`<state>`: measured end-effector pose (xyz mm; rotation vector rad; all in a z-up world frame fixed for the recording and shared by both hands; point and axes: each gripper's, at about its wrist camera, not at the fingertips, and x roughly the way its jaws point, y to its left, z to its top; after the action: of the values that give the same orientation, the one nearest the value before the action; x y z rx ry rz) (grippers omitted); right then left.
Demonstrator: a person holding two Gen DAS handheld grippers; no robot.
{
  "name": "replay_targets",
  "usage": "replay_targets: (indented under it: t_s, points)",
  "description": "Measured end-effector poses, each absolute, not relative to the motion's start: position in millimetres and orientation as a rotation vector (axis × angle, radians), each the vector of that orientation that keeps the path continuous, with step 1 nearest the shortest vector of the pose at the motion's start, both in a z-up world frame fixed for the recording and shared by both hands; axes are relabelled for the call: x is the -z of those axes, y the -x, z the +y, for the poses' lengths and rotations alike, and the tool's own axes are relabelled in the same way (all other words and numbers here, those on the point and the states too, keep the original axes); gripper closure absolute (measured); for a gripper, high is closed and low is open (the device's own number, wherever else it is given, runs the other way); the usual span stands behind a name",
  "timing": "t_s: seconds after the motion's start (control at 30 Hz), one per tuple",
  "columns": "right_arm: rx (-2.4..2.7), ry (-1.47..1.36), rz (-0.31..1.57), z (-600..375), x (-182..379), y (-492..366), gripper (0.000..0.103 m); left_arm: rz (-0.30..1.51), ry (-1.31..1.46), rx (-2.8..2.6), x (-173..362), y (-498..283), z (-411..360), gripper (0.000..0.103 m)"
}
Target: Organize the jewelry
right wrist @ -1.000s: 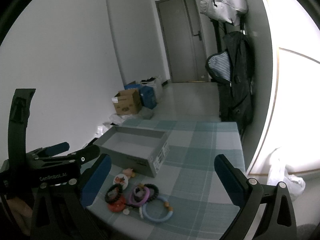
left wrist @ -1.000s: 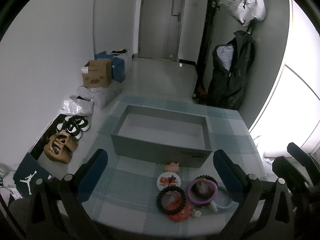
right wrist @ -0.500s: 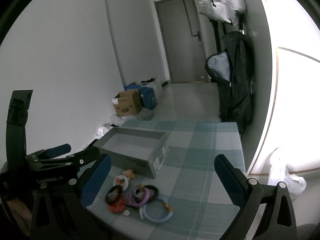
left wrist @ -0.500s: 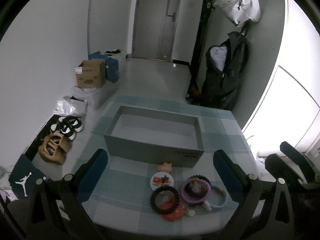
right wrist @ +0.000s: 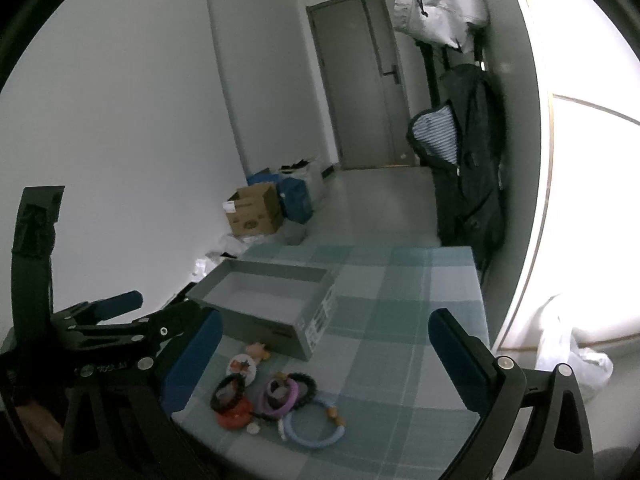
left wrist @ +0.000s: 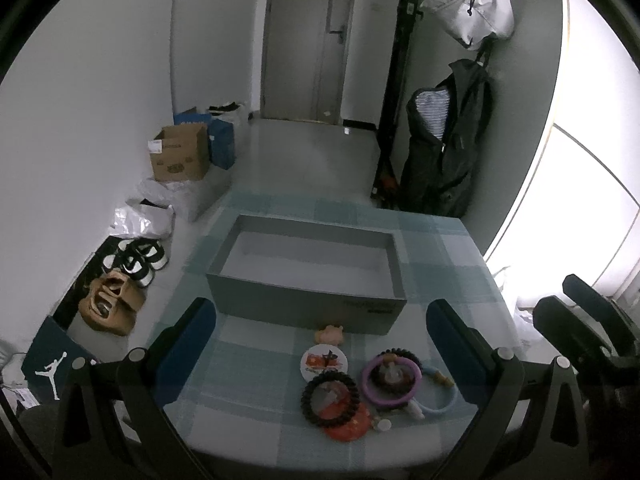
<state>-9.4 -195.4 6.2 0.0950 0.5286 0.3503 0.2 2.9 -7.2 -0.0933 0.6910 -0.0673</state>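
A pile of jewelry lies near the table's front edge: a black beaded bracelet (left wrist: 330,399), a purple ring bracelet (left wrist: 392,378), a light blue bracelet (left wrist: 440,400), a round white badge (left wrist: 324,361), a red piece (left wrist: 347,426) and a small pink charm (left wrist: 330,335). An open empty grey box (left wrist: 308,276) stands just behind them. My left gripper (left wrist: 320,344) is open, held above and in front of the pile. My right gripper (right wrist: 324,356) is open, to the right of the pile (right wrist: 276,400); the box (right wrist: 264,300) shows there too.
The table has a checked blue cloth (left wrist: 440,264). Beyond it are a cardboard box (left wrist: 180,156), shoes (left wrist: 132,258) on the floor, and a black coat (left wrist: 448,148) on a rack. The left gripper's body (right wrist: 100,332) shows at the right wrist view's left.
Both grippers have drifted slightly; the jewelry and box sit a little lower and nearer in the left wrist view. Nothing was grasped.
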Motion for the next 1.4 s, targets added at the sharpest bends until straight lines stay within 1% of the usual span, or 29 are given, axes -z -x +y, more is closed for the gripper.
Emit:
replay_targets:
  t_s: [0.7,1.17,1.4]
  points:
    - [-0.372,-0.111,0.543,-199.9,-1.5,7.1,0.0,0.718,0.107,0.078,11.2,-4.5,7.3,0.001]
    - [-0.342,-0.115,0.664,-206.7,19.6,-16.3,0.0,0.923,0.113,0.199,47.4,-7.7,19.2,0.001]
    - [-0.324,-0.139,0.701,-213.6,26.3,-30.6,0.0,1.012,-0.022,0.242,66.9,-1.8,4.0,0.001]
